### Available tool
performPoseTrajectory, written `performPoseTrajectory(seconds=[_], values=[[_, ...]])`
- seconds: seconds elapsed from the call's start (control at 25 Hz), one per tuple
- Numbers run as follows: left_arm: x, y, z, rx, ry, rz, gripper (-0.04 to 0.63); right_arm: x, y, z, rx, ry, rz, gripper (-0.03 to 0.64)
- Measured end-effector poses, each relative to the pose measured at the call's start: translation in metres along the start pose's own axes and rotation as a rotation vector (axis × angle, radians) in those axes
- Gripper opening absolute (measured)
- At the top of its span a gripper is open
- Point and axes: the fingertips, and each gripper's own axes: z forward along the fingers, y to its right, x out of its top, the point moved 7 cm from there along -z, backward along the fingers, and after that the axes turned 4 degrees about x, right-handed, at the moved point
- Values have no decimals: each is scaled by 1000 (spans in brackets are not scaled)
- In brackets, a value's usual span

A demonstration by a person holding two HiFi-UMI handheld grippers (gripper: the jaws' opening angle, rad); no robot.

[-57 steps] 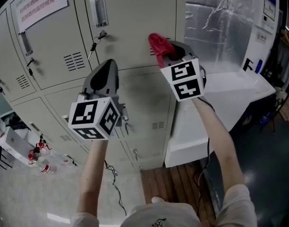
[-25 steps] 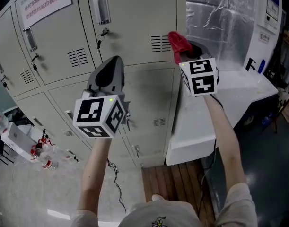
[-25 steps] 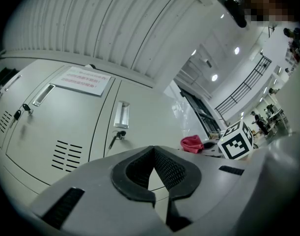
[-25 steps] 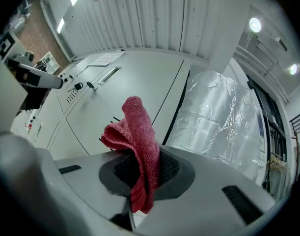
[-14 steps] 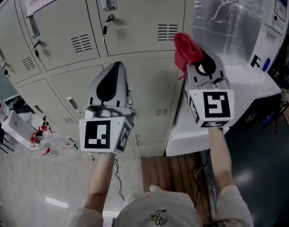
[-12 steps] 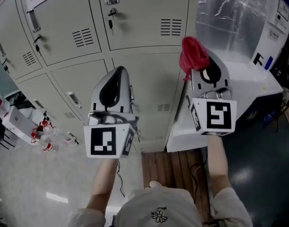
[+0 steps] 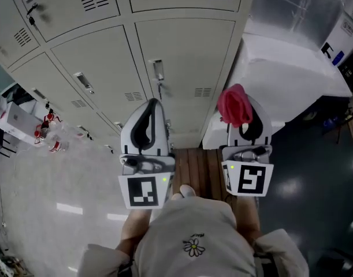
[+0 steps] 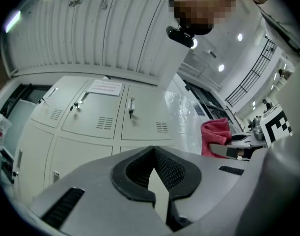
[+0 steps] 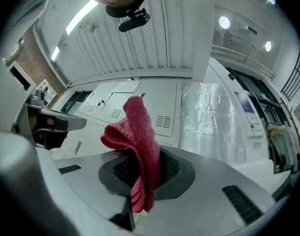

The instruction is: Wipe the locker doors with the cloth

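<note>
Cloth of red terry (image 9: 137, 146), clenched in right gripper (image 9: 140, 183), sits well short of grey metal locker doors (image 7: 182, 51) ahead; left gripper (image 8: 157, 183) closed, empty.

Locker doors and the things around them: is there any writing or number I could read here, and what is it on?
No text here is legible.
Paper notice on an upper locker door: print too blurred to read.
Labels on the white machine: too small to read.
Two marker cubes: black-and-white square patterns, no words.
</note>
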Motion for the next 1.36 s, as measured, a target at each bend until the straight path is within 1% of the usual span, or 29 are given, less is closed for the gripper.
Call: performPoseTrajectory(seconds=[0.12, 0.32, 0.44, 0.64, 0.84, 0.96, 1.36], values=[[-19, 5, -13, 5, -50, -34, 17, -17, -18, -16, 53, -21, 58, 41], [-38, 12, -33, 6, -107, -36, 17, -43, -48, -39, 114, -116, 118, 41], [-44, 15, -38, 1, -137, -39, 17, -50, -58, -45, 137, -157, 133, 41], [-41, 16, -38, 2, -138, -26, 17, -49, -58, -47, 143, -163, 135, 41], [-40, 14, -41, 10, -142, -31, 17, -43, -55, -48, 136, -144, 143, 41], [-38, 14, -44, 2, -133, -26, 17, -42, -56, -49, 136, -140, 140, 41], [-37, 9, -47, 15, -139, -10, 17, -43, -56, -51, 130, -158, 133, 41]])
